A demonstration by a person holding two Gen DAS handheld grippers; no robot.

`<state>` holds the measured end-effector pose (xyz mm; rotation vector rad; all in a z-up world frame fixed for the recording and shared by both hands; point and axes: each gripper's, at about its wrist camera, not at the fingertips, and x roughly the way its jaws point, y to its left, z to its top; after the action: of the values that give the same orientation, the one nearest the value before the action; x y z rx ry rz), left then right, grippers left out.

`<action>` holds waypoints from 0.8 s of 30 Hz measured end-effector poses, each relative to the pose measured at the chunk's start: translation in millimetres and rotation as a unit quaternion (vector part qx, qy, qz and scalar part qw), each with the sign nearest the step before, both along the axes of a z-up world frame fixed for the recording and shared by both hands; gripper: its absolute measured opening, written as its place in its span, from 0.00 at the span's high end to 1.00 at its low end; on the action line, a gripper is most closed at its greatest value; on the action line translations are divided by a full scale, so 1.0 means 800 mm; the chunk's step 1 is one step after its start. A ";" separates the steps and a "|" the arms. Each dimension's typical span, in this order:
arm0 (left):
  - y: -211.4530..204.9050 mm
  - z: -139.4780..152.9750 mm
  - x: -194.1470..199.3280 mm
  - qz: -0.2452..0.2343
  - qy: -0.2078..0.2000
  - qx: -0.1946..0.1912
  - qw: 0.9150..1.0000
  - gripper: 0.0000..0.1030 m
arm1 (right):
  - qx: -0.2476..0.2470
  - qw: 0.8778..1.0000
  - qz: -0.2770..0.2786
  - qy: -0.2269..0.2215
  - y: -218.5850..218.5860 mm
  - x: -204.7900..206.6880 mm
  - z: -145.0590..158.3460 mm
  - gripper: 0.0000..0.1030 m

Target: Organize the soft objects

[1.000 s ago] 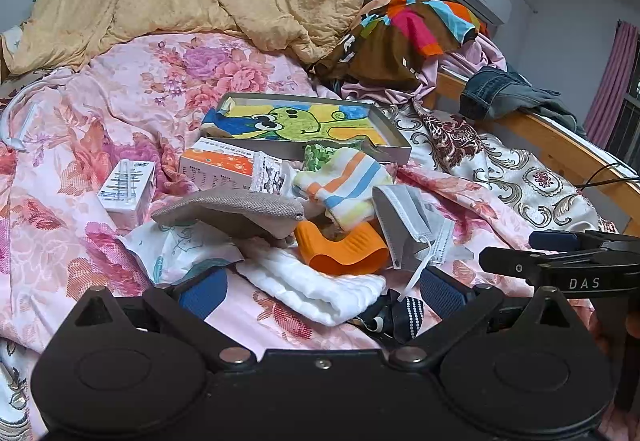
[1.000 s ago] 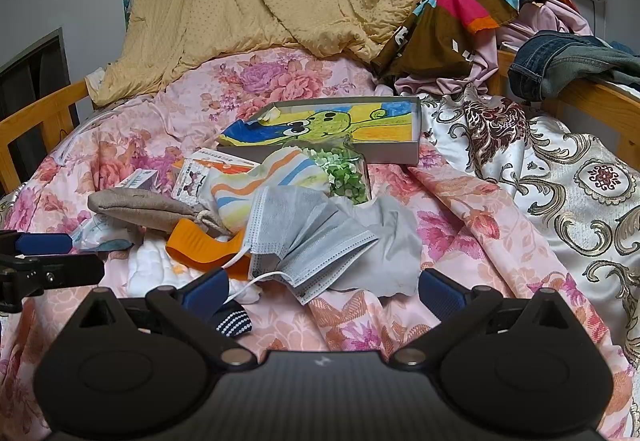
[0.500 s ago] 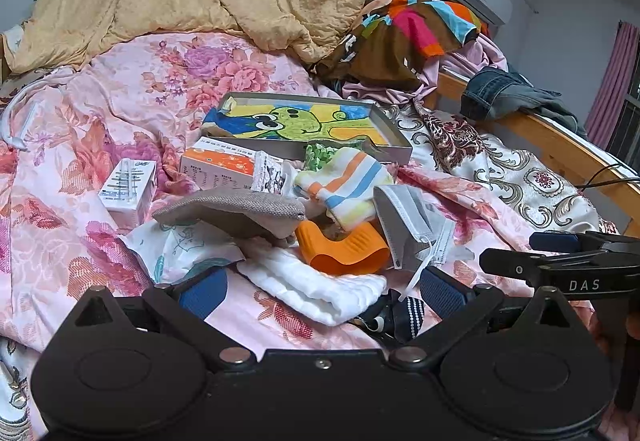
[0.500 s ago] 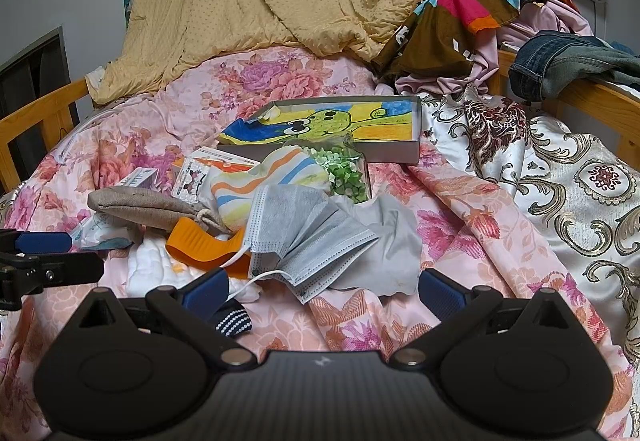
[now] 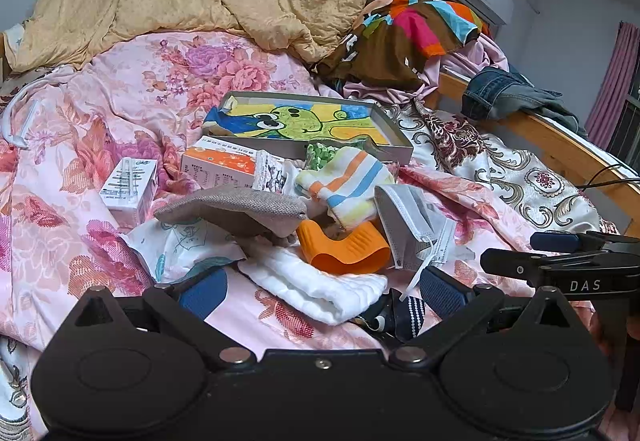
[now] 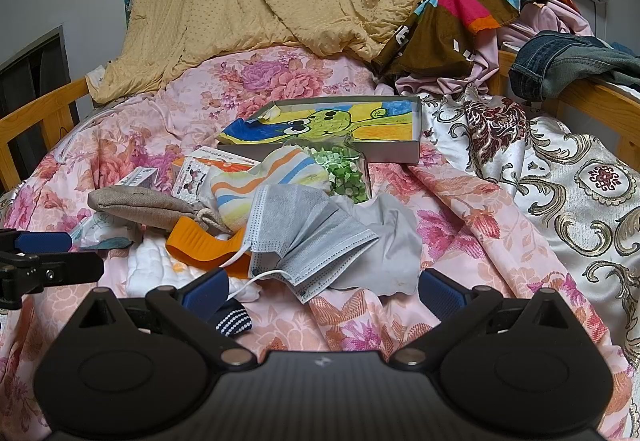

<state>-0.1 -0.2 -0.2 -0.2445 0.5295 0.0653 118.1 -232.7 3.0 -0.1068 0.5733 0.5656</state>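
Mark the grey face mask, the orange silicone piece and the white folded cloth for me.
grey face mask (image 6: 304, 237), right wrist view, middle of its pleated front.
orange silicone piece (image 5: 344, 249), left wrist view, ribbed outer side.
white folded cloth (image 5: 320, 285), left wrist view, centre of its top fold.

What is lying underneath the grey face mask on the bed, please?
Under the grey face mask lies a pale grey cloth, which sticks out on its right, and an orange silicone piece reaches under its left edge. Anything further beneath is covered.
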 end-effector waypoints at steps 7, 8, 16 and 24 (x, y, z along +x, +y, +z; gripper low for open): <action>0.000 0.000 0.000 0.000 0.000 0.000 1.000 0.01 | 0.000 1.000 0.000 0.000 0.000 0.000 0.000 0.00; 0.007 -0.003 -0.003 0.001 0.000 0.000 1.000 0.01 | 0.000 1.000 0.000 0.000 0.000 0.000 0.000 0.00; 0.007 -0.003 -0.003 0.000 0.001 0.000 1.000 0.01 | -0.001 1.000 0.000 0.000 -0.001 0.000 0.000 0.00; 0.007 -0.004 -0.003 0.001 0.001 0.000 1.000 0.01 | -0.001 1.000 0.000 0.000 -0.001 0.000 0.000 0.00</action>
<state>-2.7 5.3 -3.0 -0.2456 0.5309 0.0669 117.9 -233.5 3.4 -0.1089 0.5735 0.5656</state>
